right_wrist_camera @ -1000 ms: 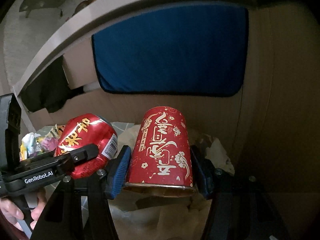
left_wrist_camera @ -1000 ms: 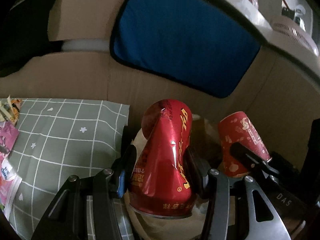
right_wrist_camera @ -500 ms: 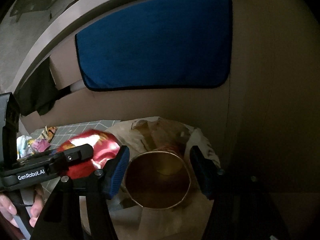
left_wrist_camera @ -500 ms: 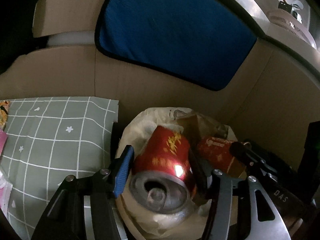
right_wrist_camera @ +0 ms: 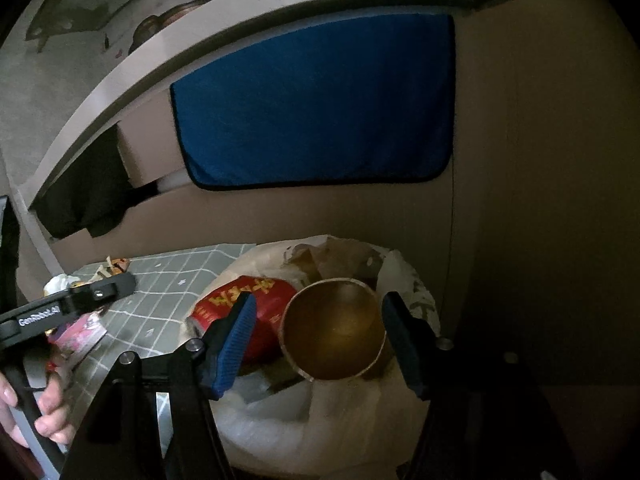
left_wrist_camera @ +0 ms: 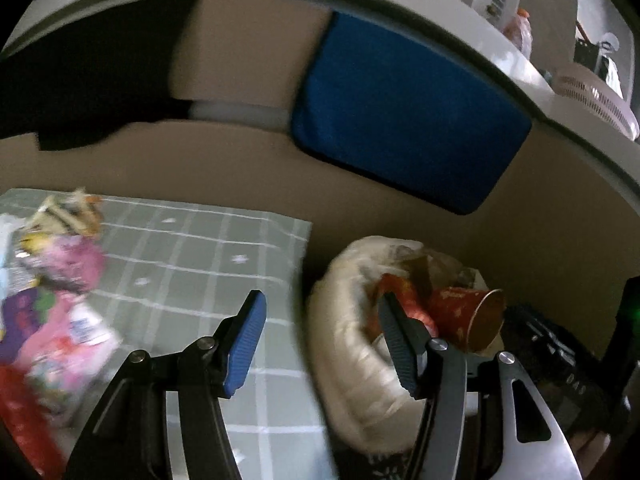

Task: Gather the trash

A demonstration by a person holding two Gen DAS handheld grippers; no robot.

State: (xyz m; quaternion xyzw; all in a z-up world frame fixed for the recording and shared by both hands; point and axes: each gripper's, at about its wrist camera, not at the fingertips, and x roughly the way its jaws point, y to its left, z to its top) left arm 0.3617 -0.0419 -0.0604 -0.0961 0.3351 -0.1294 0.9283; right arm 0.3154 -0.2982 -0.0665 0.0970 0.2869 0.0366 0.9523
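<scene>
blue cloth [right_wrist_camera: 316, 100] hangs on the cardboard wall behind. checked bench [left_wrist_camera: 192, 264] lies left of the white trash bag [right_wrist_camera: 320, 420]. inside the bag rest a crushed red can [right_wrist_camera: 248, 300] and a red paper cup [right_wrist_camera: 334, 330], touching, cup mouth toward the right wrist view. wrappers [left_wrist_camera: 60, 280] remain heaped on the bench. right gripper [right_wrist_camera: 320, 340] jaws are opening, released, with the cup lying between them; left gripper [left_wrist_camera: 320, 340] jaws released, nothing held.

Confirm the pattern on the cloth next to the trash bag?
Grey-green cloth with a white grid and small white flower marks; clearest in the left wrist view.
</scene>
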